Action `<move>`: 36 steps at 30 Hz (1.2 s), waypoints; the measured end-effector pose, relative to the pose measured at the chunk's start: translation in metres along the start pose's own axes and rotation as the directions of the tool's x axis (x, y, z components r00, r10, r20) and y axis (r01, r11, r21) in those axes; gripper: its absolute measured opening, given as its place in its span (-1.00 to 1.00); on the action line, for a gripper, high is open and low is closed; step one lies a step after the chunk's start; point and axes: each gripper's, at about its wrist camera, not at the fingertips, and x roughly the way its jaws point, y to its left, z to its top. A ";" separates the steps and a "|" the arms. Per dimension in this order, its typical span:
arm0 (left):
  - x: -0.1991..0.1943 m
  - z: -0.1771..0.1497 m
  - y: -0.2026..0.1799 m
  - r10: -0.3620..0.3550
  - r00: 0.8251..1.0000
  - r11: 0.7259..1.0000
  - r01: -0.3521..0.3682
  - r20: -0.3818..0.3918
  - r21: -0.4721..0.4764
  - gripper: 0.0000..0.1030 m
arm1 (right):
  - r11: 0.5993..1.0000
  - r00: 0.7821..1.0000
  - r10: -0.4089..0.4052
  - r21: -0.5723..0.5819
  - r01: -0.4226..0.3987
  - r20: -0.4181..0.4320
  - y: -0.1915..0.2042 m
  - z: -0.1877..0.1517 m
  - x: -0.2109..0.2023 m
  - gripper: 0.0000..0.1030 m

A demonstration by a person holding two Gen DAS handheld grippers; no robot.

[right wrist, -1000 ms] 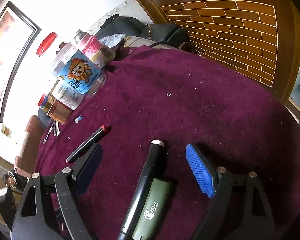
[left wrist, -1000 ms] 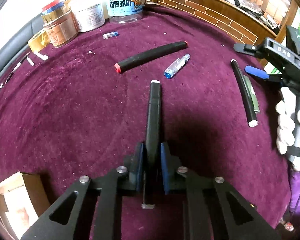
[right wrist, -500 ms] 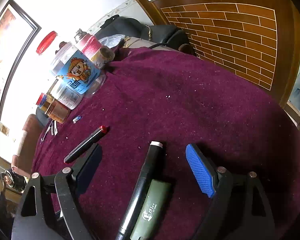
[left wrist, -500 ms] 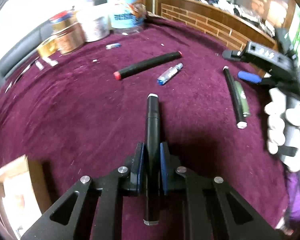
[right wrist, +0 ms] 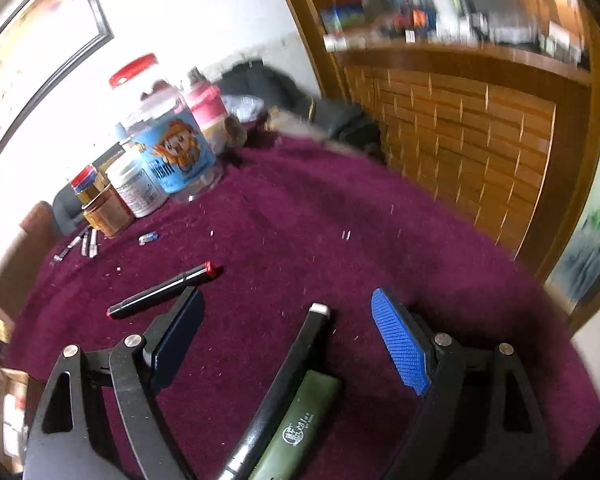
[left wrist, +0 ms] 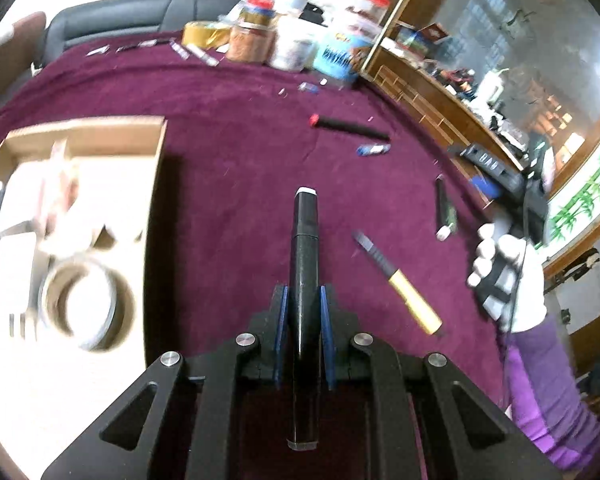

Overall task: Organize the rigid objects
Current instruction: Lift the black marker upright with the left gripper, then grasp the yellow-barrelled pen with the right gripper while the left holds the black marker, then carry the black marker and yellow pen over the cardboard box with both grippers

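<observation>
My left gripper (left wrist: 303, 312) is shut on a black marker with a white tip (left wrist: 306, 248), held above the purple cloth just right of an open cardboard box (left wrist: 158, 168) holding a tape roll (left wrist: 86, 308). My right gripper (right wrist: 288, 344) stands open over another black marker (right wrist: 296, 364) and a green lighter (right wrist: 304, 420) lying side by side between its fingers, untouched. A red-ended black marker (right wrist: 164, 290) lies to the left; it also shows far off as the red-ended marker (left wrist: 348, 128). A yellow-handled knife (left wrist: 400, 284) lies right of the held marker.
Jars and a blue-labelled tub (right wrist: 176, 156) crowd the table's far edge. A small blue-capped tube (left wrist: 372, 149) and small pens (right wrist: 84, 244) lie on the cloth (left wrist: 240, 152). A wooden cabinet (right wrist: 480, 152) borders the right. A gloved hand (left wrist: 508, 280) holds the right gripper.
My left gripper has carried the black marker leftward and rolled; the cardboard box now fills the left of its view. The right gripper rose slightly and rolled, staying open over the marker and lighter.
</observation>
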 end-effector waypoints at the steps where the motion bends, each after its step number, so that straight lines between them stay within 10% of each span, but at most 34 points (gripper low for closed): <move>1: 0.000 -0.003 0.003 0.002 1.000 1.000 -0.002 -0.009 -0.005 -0.76 | 0.999 0.999 -0.030 -0.025 0.030 0.016 0.005 0.000 -0.007 0.67; 8: 0.009 -0.008 0.005 0.006 1.000 1.000 -0.006 -0.027 -0.008 -0.73 | 0.945 0.993 0.119 -0.305 -0.115 -0.007 0.079 -0.023 -0.085 0.67; 13: 0.021 -0.019 -0.008 0.033 0.999 0.998 -0.033 0.004 0.053 -0.71 | 0.882 0.922 0.212 -0.343 -0.323 -0.323 0.109 -0.061 -0.071 0.62; 20: 0.021 -0.021 -0.004 0.016 1.000 0.999 -0.016 0.006 0.036 -0.73 | 0.818 0.878 0.200 -0.419 -0.394 -0.436 0.131 -0.108 -0.065 0.09; 26: 0.022 -0.020 -0.004 0.017 1.000 0.999 -0.018 0.005 0.038 -0.73 | 0.798 0.881 0.149 -0.471 -0.375 -0.448 0.142 -0.124 -0.060 -0.15; 31: 0.020 -0.022 -0.004 -0.003 1.000 0.999 0.002 0.010 0.033 -0.76 | 0.814 0.889 0.134 -0.462 -0.351 -0.438 0.140 -0.128 -0.070 -0.76; 36: 0.003 -0.026 -0.001 -0.078 0.996 0.997 0.079 0.051 -0.011 -0.76 | 0.848 0.868 0.198 -0.364 -0.385 -0.456 0.126 -0.121 -0.075 -0.86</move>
